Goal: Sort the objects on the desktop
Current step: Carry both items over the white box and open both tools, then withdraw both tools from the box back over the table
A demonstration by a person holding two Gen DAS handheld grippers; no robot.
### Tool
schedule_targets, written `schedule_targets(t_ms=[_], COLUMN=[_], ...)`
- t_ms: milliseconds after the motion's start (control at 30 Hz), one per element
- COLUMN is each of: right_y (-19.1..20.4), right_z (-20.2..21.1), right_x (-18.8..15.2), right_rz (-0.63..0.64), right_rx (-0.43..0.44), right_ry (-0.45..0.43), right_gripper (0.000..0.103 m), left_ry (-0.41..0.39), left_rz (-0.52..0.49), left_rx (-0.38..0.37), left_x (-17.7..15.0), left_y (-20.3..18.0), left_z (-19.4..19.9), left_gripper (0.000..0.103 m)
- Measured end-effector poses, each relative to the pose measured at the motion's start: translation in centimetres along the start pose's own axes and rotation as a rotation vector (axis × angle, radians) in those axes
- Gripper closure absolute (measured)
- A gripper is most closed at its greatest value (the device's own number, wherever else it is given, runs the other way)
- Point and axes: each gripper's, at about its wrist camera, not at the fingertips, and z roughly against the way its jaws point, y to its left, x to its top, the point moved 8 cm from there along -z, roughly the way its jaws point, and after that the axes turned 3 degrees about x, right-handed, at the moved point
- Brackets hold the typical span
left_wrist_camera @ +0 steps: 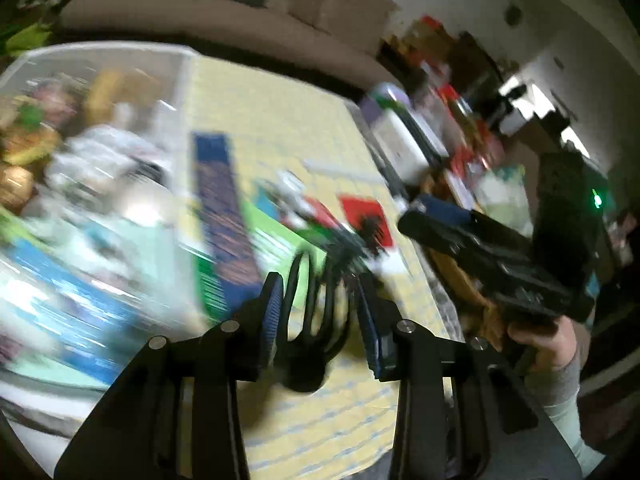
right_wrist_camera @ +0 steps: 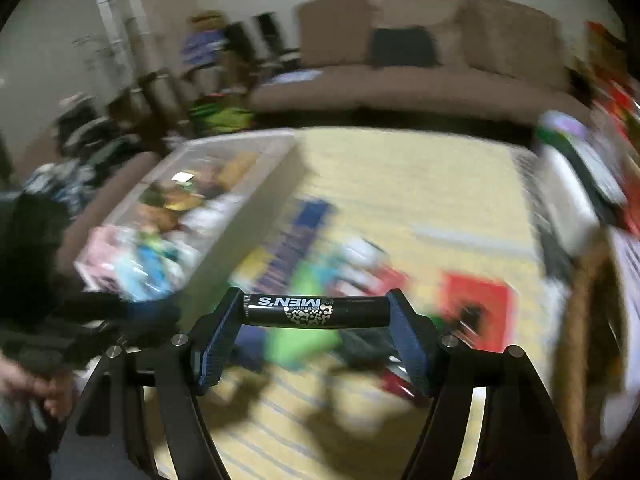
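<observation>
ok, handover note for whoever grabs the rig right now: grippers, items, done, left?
Left hand-held gripper: shut on a black looped cable, held above the table.
Right hand-held gripper: shut on a black MEN'S tube, gripped end to end, crosswise.
Clear bin at the table's left already holds many mixed items.
On the yellow tablecloth: blue box, green pack, red card; the frames are blurred, finer detail unreadable.
Left: place both held items, probably in the bin, then sort the rest.
</observation>
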Motion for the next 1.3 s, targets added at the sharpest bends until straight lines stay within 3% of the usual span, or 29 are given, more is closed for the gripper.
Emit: schedule_targets(t_ms=[267, 400, 600, 800, 900, 1033, 1133, 1300], right_y=[10.9, 14.9, 17.5, 18.5, 17.9, 16.4, 14.7, 10.4], right_z=[-11.4, -17.3, -25.5, -30.0, -30.0, -26.1, -21.3, -11.8], right_x=[10.5, 14.7, 15.8, 14.2, 14.0, 14.4, 13.7, 8.7], right_rz=[0.109, 0.149, 0.217, 0.221, 0.171, 0.147, 0.125, 0.145], right_rx=[0.142, 0.176, 0.15, 0.146, 0.134, 0.153, 0.185, 0.161], right_ry=[0.074, 0.104, 0.186, 0.243, 0.255, 0.196, 0.164, 0.14], right_gripper=[0.029, 0.029, 0.029, 0.029, 0.026, 0.024, 0.024, 0.024], left_ry=[-0.1, -0.114, -0.12, -0.104, -0.112, -0.121, -0.132, -0.113], left_rz=[0.124, 0.136, 0.18, 0.18, 0.208, 0.184, 0.091, -0.18], left_rx=[0.197, 0.268, 0.292, 0.293, 0.308, 0.296, 0.259, 0.139], left_x=[10.7, 13.3, 13.7, 10.8, 10.0, 9.5, 8.4, 3.5], left_y=[15.6, 20.6, 25.2, 25.6, 25.8, 24.2, 20.0, 7.9], left_z=[8.1, 9.0, 8.1, 7.2, 7.8, 8.3, 8.3, 6.2], left_gripper=[0.07, 0.07, 0.07, 0.074, 0.064, 0.053, 0.044, 0.035])
